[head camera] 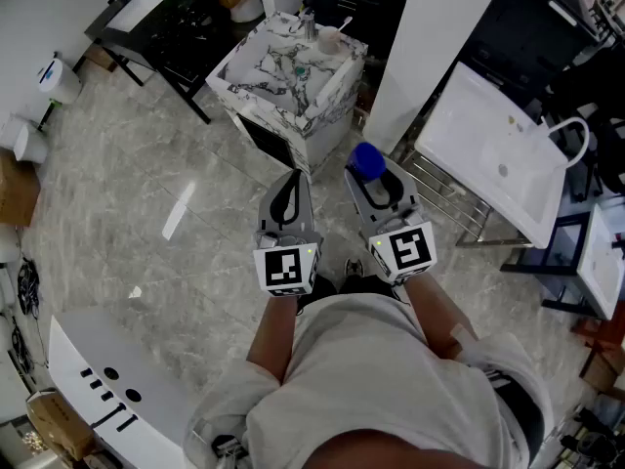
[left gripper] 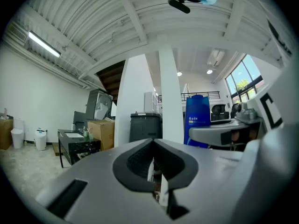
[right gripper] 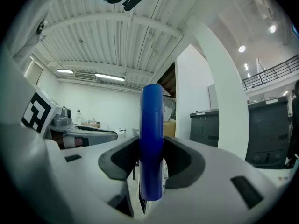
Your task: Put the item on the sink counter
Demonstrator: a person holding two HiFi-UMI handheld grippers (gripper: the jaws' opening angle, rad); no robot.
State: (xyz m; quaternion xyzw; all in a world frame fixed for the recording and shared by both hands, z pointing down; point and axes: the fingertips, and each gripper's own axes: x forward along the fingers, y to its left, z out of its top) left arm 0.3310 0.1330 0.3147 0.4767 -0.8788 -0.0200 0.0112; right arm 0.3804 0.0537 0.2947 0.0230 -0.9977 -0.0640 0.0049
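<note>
The person's grey shirt (head camera: 391,389) fills the head view at 6 o'clock, closest to the lens, with both forearms reaching out from it toward the centre. Beneath everything lies a pale stone-tiled floor (head camera: 146,193), spreading widest toward 9 o'clock. A white basin (head camera: 498,154) on a metal rack sits at 3 o'clock. The marbled sink counter (head camera: 239,91) stands at 12 o'clock, with a cup (head camera: 330,39) on its far edge. A black table (head camera: 166,27) stands at 11 o'clock, near the counter but apart from it.

The two grippers are held side by side and level at the centre, pointing toward 12 o'clock and well short of the counter. The left gripper (head camera: 288,182) is at the centre's 9 o'clock side; its own view shows its jaws pressed together with nothing between them. The right gripper (head camera: 376,186), just beside it toward 3 o'clock, has its jaws clamped on a blue bottle (head camera: 367,160). In the right gripper view the bottle stands upright between the two dark pads, which press on its narrow sides, and its top rises above them toward 12 o'clock. The bottle is in the air, not touching the counter. Each gripper carries a marker cube (head camera: 286,270) at its rear.
</note>
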